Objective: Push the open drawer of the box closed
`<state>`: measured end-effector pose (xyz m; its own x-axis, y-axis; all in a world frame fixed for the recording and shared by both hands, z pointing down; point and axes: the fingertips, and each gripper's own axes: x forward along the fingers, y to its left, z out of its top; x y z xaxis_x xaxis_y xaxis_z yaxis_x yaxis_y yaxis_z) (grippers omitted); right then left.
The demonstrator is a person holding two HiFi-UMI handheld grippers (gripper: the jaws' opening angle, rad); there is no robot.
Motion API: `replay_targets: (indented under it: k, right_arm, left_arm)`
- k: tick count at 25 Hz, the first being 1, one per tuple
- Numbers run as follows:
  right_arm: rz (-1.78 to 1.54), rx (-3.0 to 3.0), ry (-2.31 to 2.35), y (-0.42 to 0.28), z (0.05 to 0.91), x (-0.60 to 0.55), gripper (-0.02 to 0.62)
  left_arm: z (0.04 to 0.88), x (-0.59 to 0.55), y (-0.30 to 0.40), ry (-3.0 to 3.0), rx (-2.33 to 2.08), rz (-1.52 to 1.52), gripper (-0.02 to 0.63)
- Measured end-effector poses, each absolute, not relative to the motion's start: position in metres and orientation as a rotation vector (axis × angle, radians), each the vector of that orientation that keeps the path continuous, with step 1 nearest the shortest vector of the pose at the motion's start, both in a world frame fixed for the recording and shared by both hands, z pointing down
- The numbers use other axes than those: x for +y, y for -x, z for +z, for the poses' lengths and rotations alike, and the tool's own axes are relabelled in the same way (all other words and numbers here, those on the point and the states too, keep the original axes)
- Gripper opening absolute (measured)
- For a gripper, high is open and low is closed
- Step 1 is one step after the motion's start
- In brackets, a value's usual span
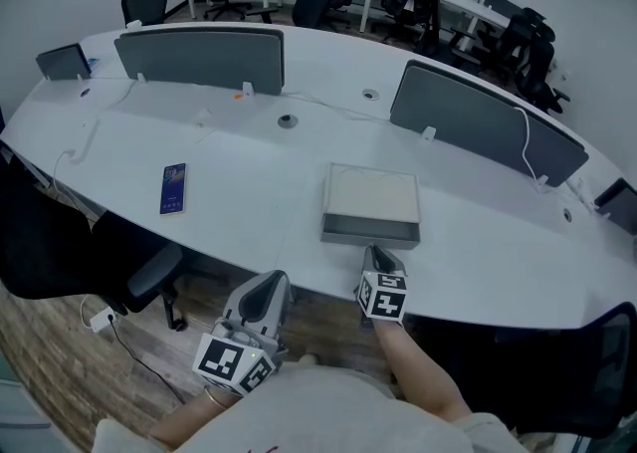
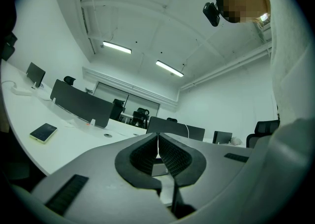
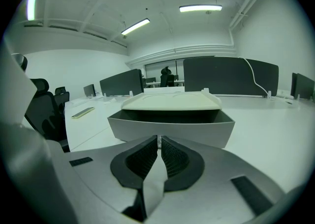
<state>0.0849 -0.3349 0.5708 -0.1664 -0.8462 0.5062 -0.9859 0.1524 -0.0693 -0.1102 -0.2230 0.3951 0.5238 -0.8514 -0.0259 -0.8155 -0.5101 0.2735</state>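
A flat beige box lies on the white table, its grey drawer pulled out toward the near edge. In the right gripper view the open drawer fills the middle, its front panel just past my jaws. My right gripper is shut and empty, its tips close in front of the drawer's panel; whether they touch it I cannot tell. My left gripper is shut and empty, held below the table's near edge, left of the box. In the left gripper view the shut left gripper points over the table.
A phone lies on the table to the left of the box. Grey divider screens stand at the back, with cables and round grommets near them. Black office chairs sit at the table's near side and in the room behind.
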Motion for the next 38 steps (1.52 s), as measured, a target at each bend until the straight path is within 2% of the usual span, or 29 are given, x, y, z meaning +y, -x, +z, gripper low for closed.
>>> replay_targets:
  k: [38]
  right_arm:
    - [0.57, -2.092, -1.774, -0.085, 0.568, -0.357, 0.032]
  left_arm:
    - [0.395, -0.218, 0.133, -2.481, -1.504, -0.217, 0.018]
